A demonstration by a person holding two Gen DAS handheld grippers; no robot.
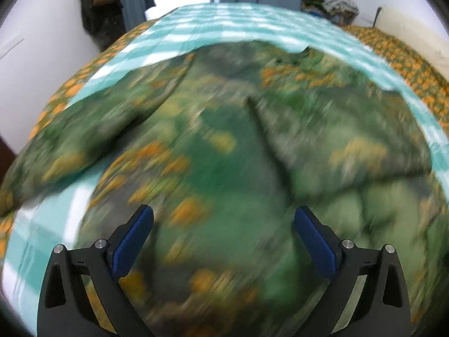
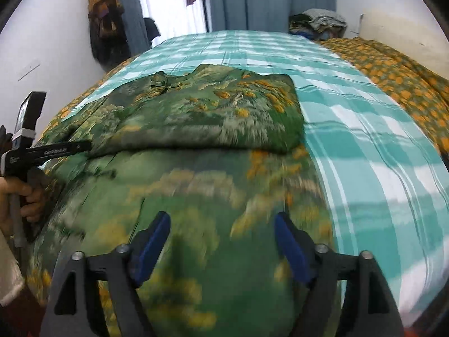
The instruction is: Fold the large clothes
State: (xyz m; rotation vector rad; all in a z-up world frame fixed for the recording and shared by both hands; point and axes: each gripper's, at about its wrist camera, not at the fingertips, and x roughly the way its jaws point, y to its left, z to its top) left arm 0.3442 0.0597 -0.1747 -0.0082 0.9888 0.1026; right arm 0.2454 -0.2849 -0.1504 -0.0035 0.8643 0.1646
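Green floral garment [image 2: 196, 140] lies spread on the bed, on the teal checked sheet [image 2: 364, 118]. Far end looks folded already: right wrist view shows a doubled panel [image 2: 202, 112] with a clean fold edge across the cloth; near half is still single layer, running under both cameras. Left wrist view is heavily motion-blurred, but a sleeve-like flap [image 1: 70, 140] trails off to one side and a crease runs down the middle. Left gripper [image 1: 224, 221]: jaws wide apart, nothing between them, over the garment's near part. Right gripper [image 2: 221, 224]: also wide open, empty, above the near cloth by its edge at the sheet. Right view also catches the left gripper's body at frame edge, held in the person's hand [image 2: 25, 196]. Orange-patterned bedspread [image 2: 393, 73] flanks the sheet; clothes pile [image 2: 317, 22] and curtains [image 2: 266, 0] beyond. Judgement: mid-fold, between grasps. Next move likely needs both grippers down on the near hem corners, pinch one layer only, then carry it over evenly onto the folded panel. Can't tell contact with the cloth.
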